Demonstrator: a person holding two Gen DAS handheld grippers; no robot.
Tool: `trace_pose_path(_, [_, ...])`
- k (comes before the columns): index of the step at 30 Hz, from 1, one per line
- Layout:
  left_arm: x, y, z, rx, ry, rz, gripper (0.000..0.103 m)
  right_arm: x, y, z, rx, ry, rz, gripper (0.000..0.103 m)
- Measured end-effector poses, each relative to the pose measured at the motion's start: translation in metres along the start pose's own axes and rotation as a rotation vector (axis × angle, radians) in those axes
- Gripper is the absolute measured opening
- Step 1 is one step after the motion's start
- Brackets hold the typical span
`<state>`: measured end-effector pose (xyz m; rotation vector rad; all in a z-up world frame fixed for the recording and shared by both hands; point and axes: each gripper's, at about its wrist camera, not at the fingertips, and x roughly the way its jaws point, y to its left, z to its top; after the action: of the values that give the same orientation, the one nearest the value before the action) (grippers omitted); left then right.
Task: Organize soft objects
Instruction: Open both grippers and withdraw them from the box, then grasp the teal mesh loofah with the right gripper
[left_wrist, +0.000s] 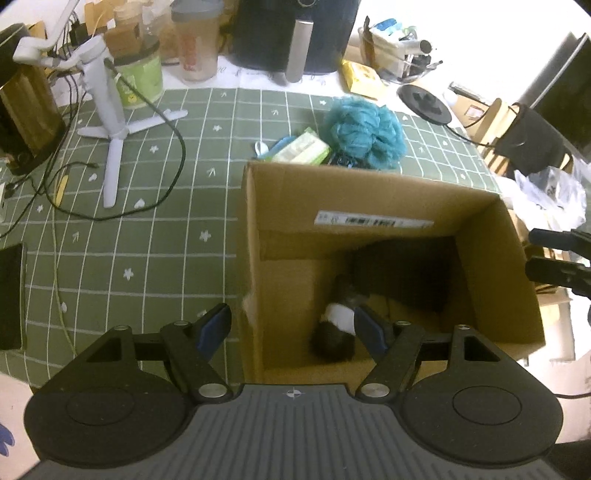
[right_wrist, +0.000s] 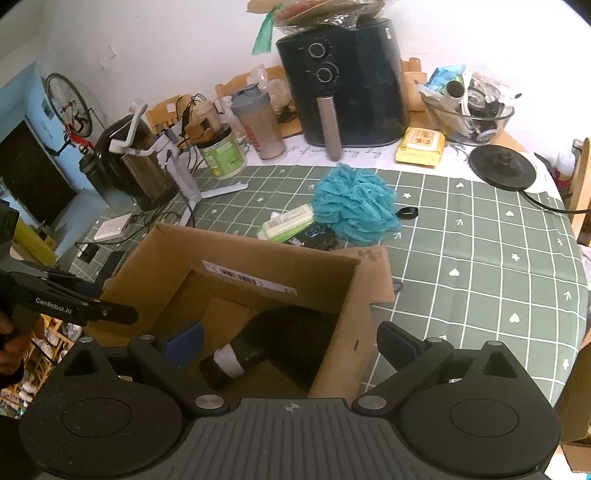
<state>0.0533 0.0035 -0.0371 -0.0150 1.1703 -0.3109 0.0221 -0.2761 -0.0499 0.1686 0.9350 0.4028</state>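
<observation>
An open cardboard box (left_wrist: 369, 192) (right_wrist: 258, 254) stands on the green checked tablecloth. Inside it lies a black soft item with a white band (left_wrist: 338, 317) (right_wrist: 236, 360). My left gripper (left_wrist: 291, 330) is open and straddles the box's left wall, one finger outside and one inside, nothing pressed. Open as well, my right gripper (right_wrist: 290, 345) straddles the box's right wall. Each gripper shows at the edge of the other's view: the right gripper (left_wrist: 554, 258), the left gripper (right_wrist: 74, 299). Beyond the box lie a teal bath pouf (left_wrist: 365, 133) (right_wrist: 354, 203) and a green-white wipes pack (left_wrist: 303, 149) (right_wrist: 288, 225).
A dark packet (right_wrist: 314, 236) lies beside the wipes. A white tripod (left_wrist: 110, 122) and loose cables (left_wrist: 147, 184) sit to the left. At the back stand a black air fryer (right_wrist: 343, 81), a shaker bottle (right_wrist: 258, 122), a green jar (right_wrist: 221, 151), a yellow pack (right_wrist: 421, 146) and a kettle base (right_wrist: 502, 170).
</observation>
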Motion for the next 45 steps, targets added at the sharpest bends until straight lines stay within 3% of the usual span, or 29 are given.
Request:
trace_pose_path(11, [-0.006,0.007,0.030,0.014,-0.078,-0.043,0.073,0.000,-0.013,0.019,0.031,-0.015,-0.088,0.100])
trace_pose_path(28, [-0.005,0.017,0.051,0.019,-0.109,-0.128,0.073,0.020,-0.037,0.066,-0.002,-0.030,-0.179,0.100])
trace_pose_path(45, [-0.013,0.025,0.056,0.007,-0.137,-0.191,0.073,0.093,-0.072,0.134,-0.118,0.000,-0.077,0.103])
